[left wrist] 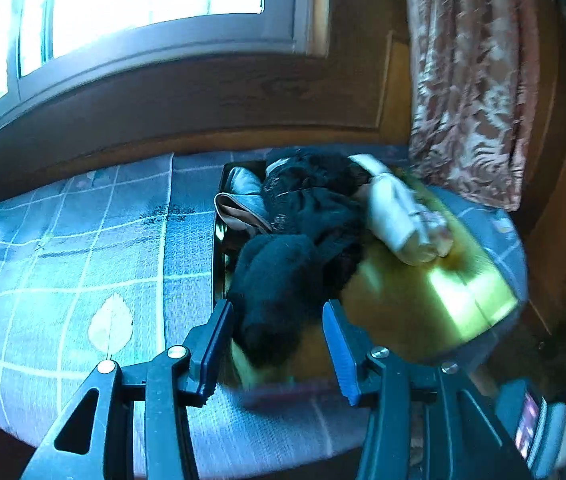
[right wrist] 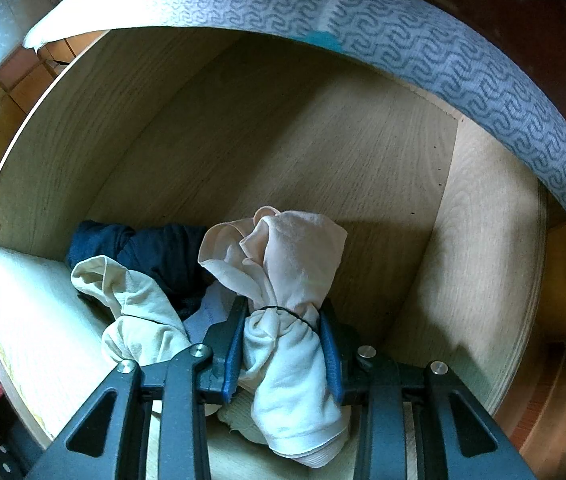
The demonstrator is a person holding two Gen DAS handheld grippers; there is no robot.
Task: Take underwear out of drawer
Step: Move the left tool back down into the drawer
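Left wrist view. Item: pile of dark underwear (left wrist: 303, 216), black and lacy in places, heaped with a fuzzy black piece nearest your fingers; a grey satin piece (left wrist: 243, 196) with a pinkish edge lies at the pile's far left, and a cream rolled bundle (left wrist: 395, 216) lies at its right. The pile sits on a yellow-lit, motion-blurred surface beside the blue checked bedspread (left wrist: 83, 248), which spreads to the pile's left under the window (left wrist: 143, 0). A patterned curtain (left wrist: 471, 80) hangs beyond the pile to the right. Your left gripper (left wrist: 279, 344) stands with its jaws partly apart, blue pads clear of cloth; the near end of the black piece lies in the gap between them, not pinched.

Right wrist view. Item: pale pink-cream underwear bundle (right wrist: 287, 300), soft cotton, cinched at its middle by a thin dark band, its loose top flaring upward. It sits inside the wooden drawer (right wrist: 243, 140), at the near end. Your right gripper (right wrist: 285, 344) is clenched on this bundle, both blue pads pressed into it just below the band. To the bundle's left lie a second cream garment (right wrist: 135, 308) and, behind that, a navy garment (right wrist: 151, 252). A blue patterned cover edge (right wrist: 443, 68) arcs over the drawer's far side.
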